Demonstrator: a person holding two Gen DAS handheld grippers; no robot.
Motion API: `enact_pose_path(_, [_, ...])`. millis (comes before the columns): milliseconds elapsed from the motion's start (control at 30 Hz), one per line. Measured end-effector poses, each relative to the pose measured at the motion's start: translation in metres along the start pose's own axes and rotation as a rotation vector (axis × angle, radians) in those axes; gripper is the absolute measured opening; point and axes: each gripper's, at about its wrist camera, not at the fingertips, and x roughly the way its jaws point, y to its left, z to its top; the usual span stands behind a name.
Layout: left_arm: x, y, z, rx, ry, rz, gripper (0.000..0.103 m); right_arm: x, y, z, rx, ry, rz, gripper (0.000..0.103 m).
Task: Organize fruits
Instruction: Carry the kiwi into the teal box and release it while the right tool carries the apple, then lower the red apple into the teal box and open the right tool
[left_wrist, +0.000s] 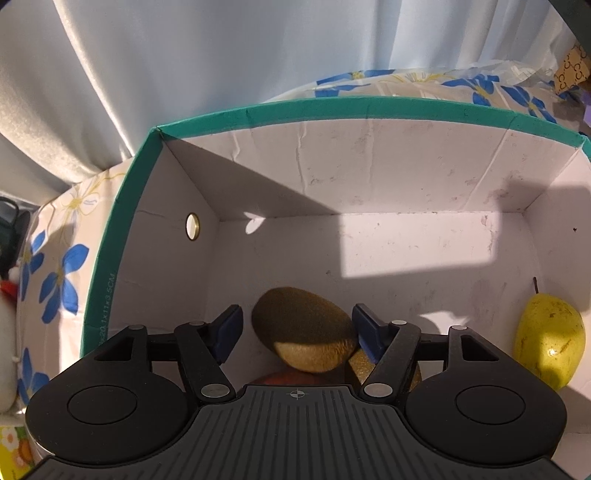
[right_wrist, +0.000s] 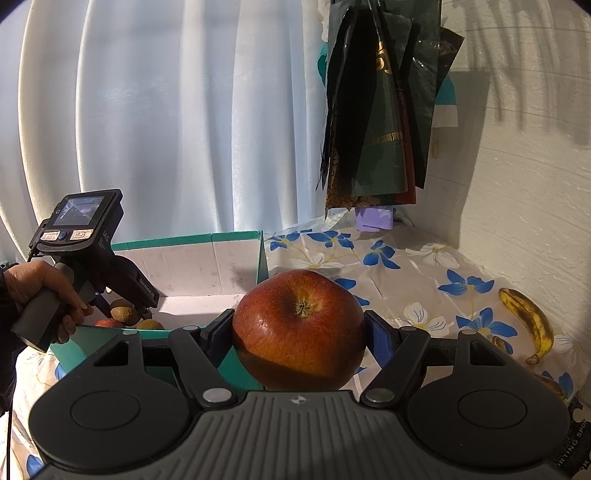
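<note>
Left tongs (left_wrist: 297, 334) stand apart around a kiwi (left_wrist: 303, 328) in the box (left_wrist: 258, 110); right tongs (right_wrist: 299, 332) clamp an apple (right_wrist: 299, 328), banana (right_wrist: 528, 321) at 3 o'clock.

Right gripper (right_wrist: 299, 332): matte black plastic body, two round domed housings either side of a grey ribbed centre plate with a small crosshair mark; black linkage arms with silver rivets; blue padded fingers (right_wrist: 380, 341).

Left gripper (left_wrist: 297, 332): same build. Seen from the right wrist view: grey handle, small rear screen, two labels below the screen, dark sleeve cuff behind the handle.
</note>
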Motion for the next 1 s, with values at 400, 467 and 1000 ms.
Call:
enact_pose_path(400, [-0.044, 0.001, -0.018, 0.005, -0.202, -0.025, 0.087, -0.001, 0.001, 0.0, -0.011, -0.003, 0.003, 0.073])
enact_pose_path(467, [-0.06, 0.002, -0.027, 0.005, -0.253, -0.017, 0.09, -0.001, 0.003, 0.001, -0.016, -0.004, 0.008, 0.073])
enact_pose_path(1000, [-0.17, 0.078, -0.112, -0.169, -0.458, 0.034, 0.1, 0.031, 0.046, 0.017, -0.112, -0.018, 0.113, 0.073])
